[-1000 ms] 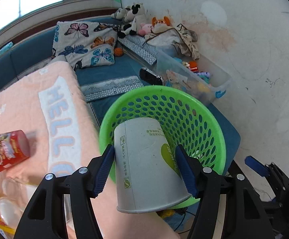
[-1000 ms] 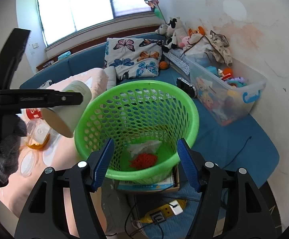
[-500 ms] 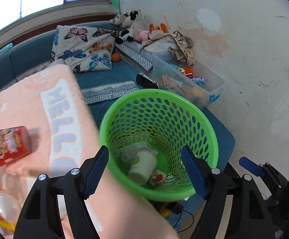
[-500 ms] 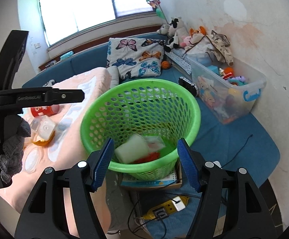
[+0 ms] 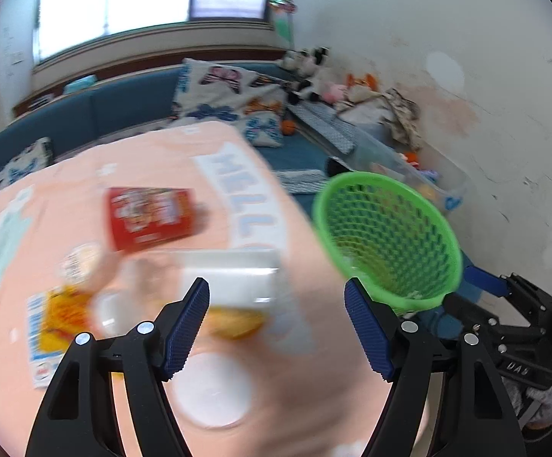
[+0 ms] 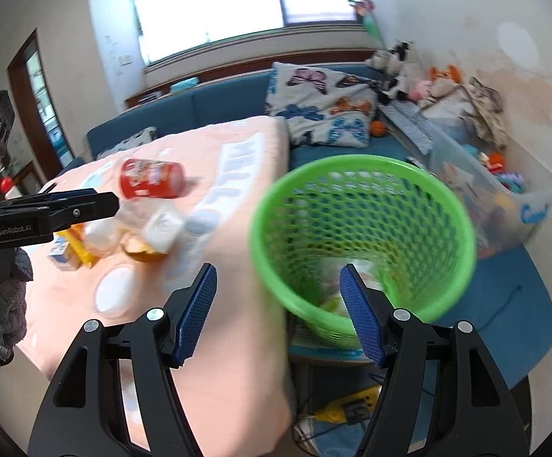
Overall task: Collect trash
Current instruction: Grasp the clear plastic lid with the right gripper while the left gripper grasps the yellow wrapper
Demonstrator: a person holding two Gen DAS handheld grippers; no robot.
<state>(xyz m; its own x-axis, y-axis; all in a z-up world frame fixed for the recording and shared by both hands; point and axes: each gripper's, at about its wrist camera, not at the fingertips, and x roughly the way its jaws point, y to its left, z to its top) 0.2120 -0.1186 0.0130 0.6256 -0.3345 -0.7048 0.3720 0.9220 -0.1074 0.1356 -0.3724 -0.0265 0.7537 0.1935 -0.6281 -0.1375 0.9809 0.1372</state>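
**Inspector:** 1 item has gone into the green basket (image 6: 363,243) in the last second. A second ago the left gripper (image 5: 276,327) was clamped on a paper cup over the rim. Now its jaws stand wide apart with nothing between them, and it has swung away to face the pink cloth (image 5: 154,175).

**Clerk:** So that cup is accounted for?

**Inspector:** I judge so. Pale scraps lie at the basket bottom, low centre of the right view, but blur hides which is the cup. The basket now sits at the right of the left view, no longer under the jaws.

**Clerk:** And the right gripper (image 6: 277,312)?

**Inspector:** Wide open too, holding nothing, aimed at the basket's near rim. It has barely shifted.

**Clerk:** Count of what remains?

**Inspector:** On the cloth: 1 red can (image 5: 150,213) lying on its side at centre left of the left view, 1 yellow wrapper (image 5: 55,320) at lower left, 1 white round lid (image 5: 211,396) at bottom centre between the jaws, 1 clear tub with orange contents (image 5: 234,293) just above the jaws. Smaller clear pieces beside them are too smeared to count.

**Clerk:** Conclusion?

**Inspector:** At least 4 pieces outstanding, 1 basket, 2 idle grippers. The left one looks set for the next pick.
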